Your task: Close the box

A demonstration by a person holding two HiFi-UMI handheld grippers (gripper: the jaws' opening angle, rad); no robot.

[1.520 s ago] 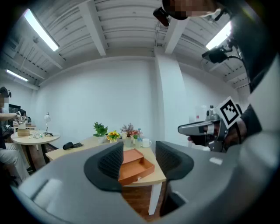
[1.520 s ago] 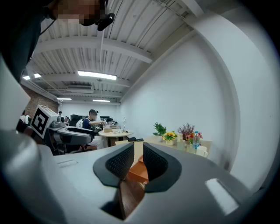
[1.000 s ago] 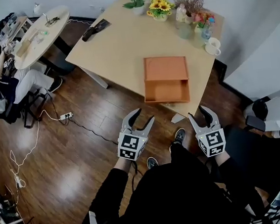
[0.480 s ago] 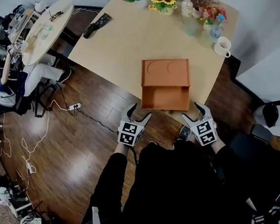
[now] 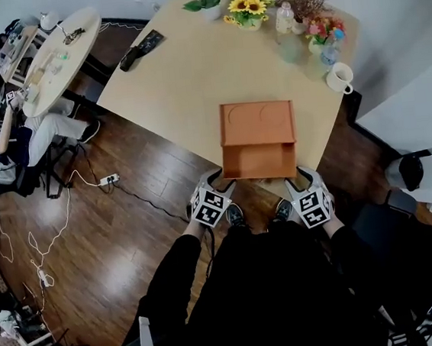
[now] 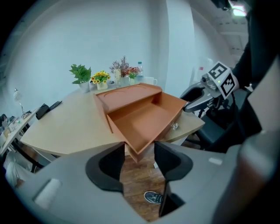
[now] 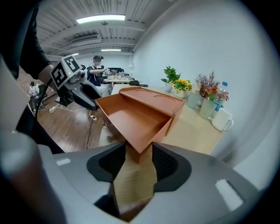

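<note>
While orange box (image 5: 257, 122) stands open | left hand-held gripper (image 5: 219, 183), right hand-held gripper (image 5: 299, 179): closing round its corners

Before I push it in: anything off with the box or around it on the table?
The drawer of the orange box is pulled well out and overhangs the table edge nearest the person. The left gripper and right gripper jaws are closing, each with a front corner of the drawer between them. Nothing looks spilled or damaged.
</note>
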